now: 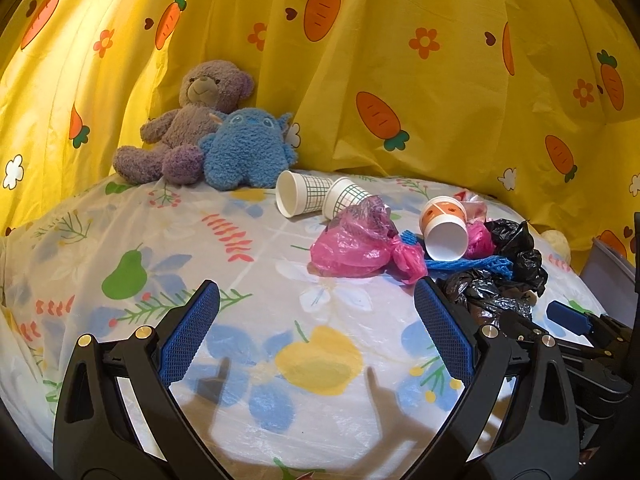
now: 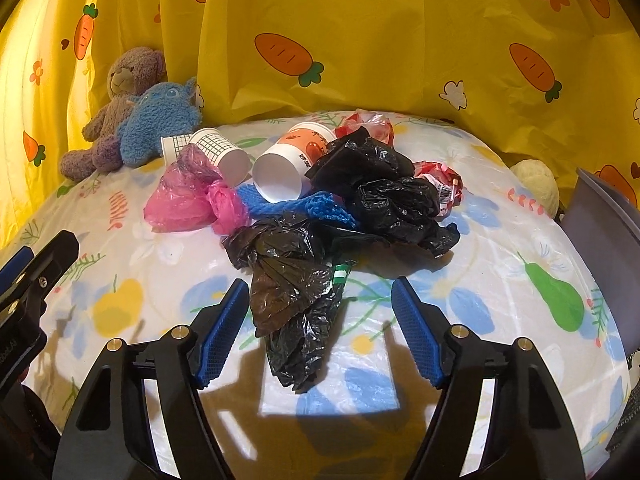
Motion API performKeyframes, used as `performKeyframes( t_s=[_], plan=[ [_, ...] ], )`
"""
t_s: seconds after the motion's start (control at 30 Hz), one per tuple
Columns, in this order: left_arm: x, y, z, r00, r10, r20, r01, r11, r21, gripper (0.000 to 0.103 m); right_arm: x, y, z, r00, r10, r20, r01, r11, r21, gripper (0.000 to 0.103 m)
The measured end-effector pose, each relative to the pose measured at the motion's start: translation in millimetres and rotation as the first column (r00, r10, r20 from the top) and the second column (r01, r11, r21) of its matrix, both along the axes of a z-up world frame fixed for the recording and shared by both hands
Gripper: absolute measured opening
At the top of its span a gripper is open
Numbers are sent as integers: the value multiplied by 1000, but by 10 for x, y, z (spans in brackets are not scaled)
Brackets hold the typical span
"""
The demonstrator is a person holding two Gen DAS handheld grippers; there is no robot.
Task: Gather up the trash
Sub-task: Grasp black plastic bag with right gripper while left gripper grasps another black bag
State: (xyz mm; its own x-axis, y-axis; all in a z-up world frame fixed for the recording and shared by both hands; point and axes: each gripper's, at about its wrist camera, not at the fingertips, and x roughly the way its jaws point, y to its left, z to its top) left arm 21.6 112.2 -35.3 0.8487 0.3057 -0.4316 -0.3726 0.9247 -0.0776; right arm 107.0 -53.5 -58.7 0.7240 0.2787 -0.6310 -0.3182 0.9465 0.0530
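A trash pile lies on the table. It holds a crumpled black plastic bag point(image 2: 296, 292), a second black bag point(image 2: 384, 196), a pink bag point(image 2: 188, 200), blue foam netting point(image 2: 304, 206), an orange paper cup point(image 2: 288, 168), two grid-print cups point(image 1: 306, 198) and red wrappers point(image 2: 440, 180). My right gripper point(image 2: 320, 320) is open, its jaws on either side of the near black bag, not touching it. My left gripper point(image 1: 316, 320) is open and empty over bare tablecloth, left of the pile. The pink bag point(image 1: 352, 246) and orange cup point(image 1: 444, 228) lie ahead of it.
A brown teddy bear point(image 1: 184, 128) and a blue plush toy point(image 1: 248, 148) sit at the table's back left against the yellow carrot curtain point(image 1: 400, 40). A grey bin edge point(image 2: 604, 240) stands at the right. A cream ball point(image 2: 536, 188) lies near it.
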Motion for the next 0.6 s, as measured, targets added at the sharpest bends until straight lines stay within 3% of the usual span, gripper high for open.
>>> performKeyframes(
  t_s=[0.17,0.33,0.43,0.6],
  plan=[
    [8,-1,4,1000,4,0,-4,1000,-3,96,137,61,-105,996,28,-81,-29,1000,-6,47],
    [43,2,5,1000,4,-2,-4,1000,-5,96,124,97,-142,994,65,-83,-67,998,-18,23],
    [54,5,-1,1000,-2,-6,2,1000,-6,96,60,80,-129,994,87,-60,-88,996,-13,15],
    [102,8,1,1000,-10,-8,10,1000,-8,96,-164,-53,-14,991,131,8,-131,991,14,11]
  ],
)
